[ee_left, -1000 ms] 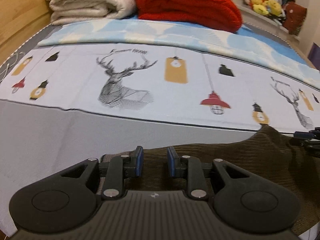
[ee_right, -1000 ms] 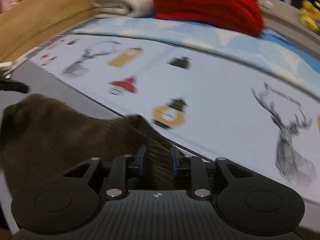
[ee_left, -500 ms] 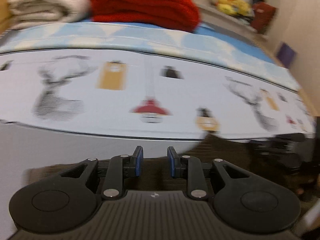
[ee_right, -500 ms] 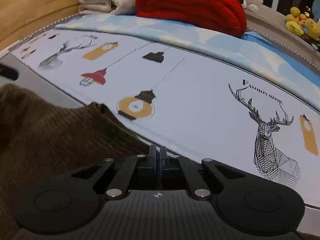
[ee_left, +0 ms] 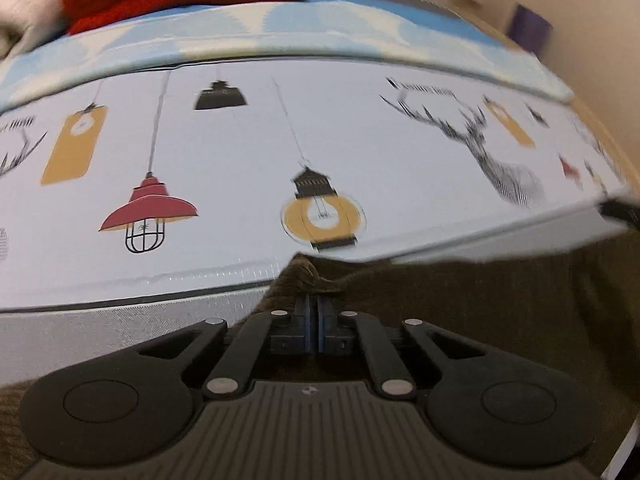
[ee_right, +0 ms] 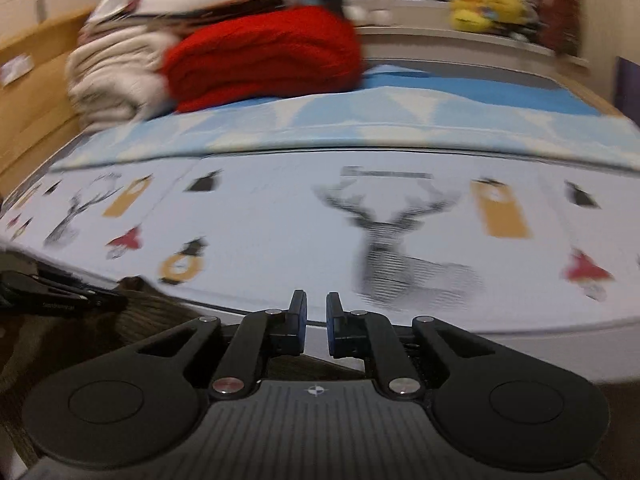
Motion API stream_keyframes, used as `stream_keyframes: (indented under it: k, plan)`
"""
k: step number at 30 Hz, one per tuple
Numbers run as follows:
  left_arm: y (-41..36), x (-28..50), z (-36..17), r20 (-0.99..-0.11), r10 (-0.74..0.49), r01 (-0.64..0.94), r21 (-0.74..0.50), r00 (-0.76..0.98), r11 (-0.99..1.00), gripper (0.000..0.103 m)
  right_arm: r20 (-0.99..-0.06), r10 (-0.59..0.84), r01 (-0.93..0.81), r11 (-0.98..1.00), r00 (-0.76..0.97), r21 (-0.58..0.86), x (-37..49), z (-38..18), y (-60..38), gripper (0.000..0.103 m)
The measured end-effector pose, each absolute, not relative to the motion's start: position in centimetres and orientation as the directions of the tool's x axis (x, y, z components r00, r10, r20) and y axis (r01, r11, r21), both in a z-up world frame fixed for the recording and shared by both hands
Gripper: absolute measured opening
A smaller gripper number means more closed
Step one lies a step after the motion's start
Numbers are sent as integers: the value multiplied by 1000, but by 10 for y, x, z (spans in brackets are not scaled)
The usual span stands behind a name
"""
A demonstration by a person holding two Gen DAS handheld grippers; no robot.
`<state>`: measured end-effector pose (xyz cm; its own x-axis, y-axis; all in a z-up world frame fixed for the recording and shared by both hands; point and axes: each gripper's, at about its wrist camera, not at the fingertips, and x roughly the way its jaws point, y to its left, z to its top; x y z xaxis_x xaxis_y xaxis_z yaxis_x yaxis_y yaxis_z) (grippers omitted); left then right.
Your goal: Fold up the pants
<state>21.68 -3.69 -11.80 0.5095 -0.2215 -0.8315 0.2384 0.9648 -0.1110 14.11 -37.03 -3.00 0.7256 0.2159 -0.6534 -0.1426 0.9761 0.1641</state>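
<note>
**A:** Two grippers are in the person's hands over a bed, and only one has cloth in it. The left gripper (ee_left: 313, 312) has its blue pads pressed together on a bunched corner of the pants (ee_left: 480, 308), a dark brown ribbed fabric.

**B:** Where do the pants lie?

**A:** Along the near edge of the bed, on a pale sheet (ee_left: 240, 152) printed with lamps and deer heads. From the left wrist view the cloth spreads to the right of the pinched corner and under the gripper body. From the right wrist view the same brown cloth (ee_right: 144, 312) sits low on the left, with the left gripper's dark finger lying across it.

**B:** And the right gripper?

**A:** The right gripper (ee_right: 316, 316) is opening, its fingers a narrow gap apart with nothing between them, only sheet beyond.

**B:** How far along is the folding?

**A:** Hard to say exactly. The pants look rumpled, with no neat stack in sight, so I judge a fold is under way and not finished. The far end of the garment is out of view. A red blanket (ee_right: 264, 60) and cream bedding (ee_right: 112, 80) are piled at the head of the bed, well apart from the work.
</note>
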Motion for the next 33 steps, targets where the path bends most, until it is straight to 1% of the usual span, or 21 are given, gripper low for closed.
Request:
stream_keyframes:
  k: [2,4,5,8,9,10,12,13,14,15,18,20,21,23,25,27,29,31,33]
  plan:
    - [-48,209,-109,-818,-189,241,-64,543,968,6,-650,154,-42,982,744,185,130,-26,-401,10]
    - [-58,201,-100,-801,-190,264,-41,568,964,6,-645,85,66,976,759,207,117,-23,-431,15]
    - [-59,196,-96,-794,-197,266,-46,575,963,6,-642,45,120,970,765,211,110,-20,-446,19]
    - [-54,182,-76,-777,-223,260,-79,589,962,9,-614,-77,276,932,786,237,76,-5,-492,23]
    - [-52,176,-68,-773,-232,260,-90,591,962,10,-602,-111,326,909,791,261,62,2,-509,27]
    - [-45,173,-57,-773,-233,253,-97,590,963,14,-591,-149,380,879,793,288,46,7,-526,30]
    - [-35,158,-38,-787,-221,219,-113,576,969,21,-586,-212,469,819,782,329,16,10,-553,46]
    - [-31,149,-30,-801,-206,201,-109,562,973,28,-592,-234,510,784,771,354,-3,8,-568,48]
    - [-28,139,-23,-811,-191,191,-99,553,977,34,-602,-241,537,754,762,378,-19,4,-580,49]
    - [-26,127,-16,-811,-189,194,-95,553,976,35,-615,-248,571,712,749,408,-37,-3,-592,49]
    - [-25,84,-2,-782,-247,243,-126,572,962,41,-673,-260,674,566,692,475,-78,-29,-618,49]
    - [-26,55,-3,-751,-292,275,-153,593,949,47,-706,-264,732,447,657,515,-103,-46,-633,50]
    - [-28,41,-9,-743,-302,293,-149,597,945,48,-716,-269,749,411,645,520,-113,-52,-638,53]
    - [-36,26,-21,-781,-251,309,-79,572,948,47,-745,-264,779,366,612,510,-125,-67,-647,54]
    - [-37,22,-19,-756,-236,322,-35,611,946,47,-767,-228,791,315,599,525,-132,-80,-655,54]
    - [-34,24,-19,-744,-218,317,-8,632,948,47,-764,-189,781,264,617,565,-132,-90,-659,54]
    - [-26,32,-26,-768,-192,279,-18,611,960,47,-766,-184,784,240,616,573,-128,-98,-662,54]
    - [-15,39,-32,-794,-191,231,-66,576,971,47,-769,-177,785,240,614,571,-122,-105,-662,54]
    - [-6,42,-34,-801,-198,197,-102,565,975,47,-769,-170,782,243,616,573,-120,-109,-665,54]
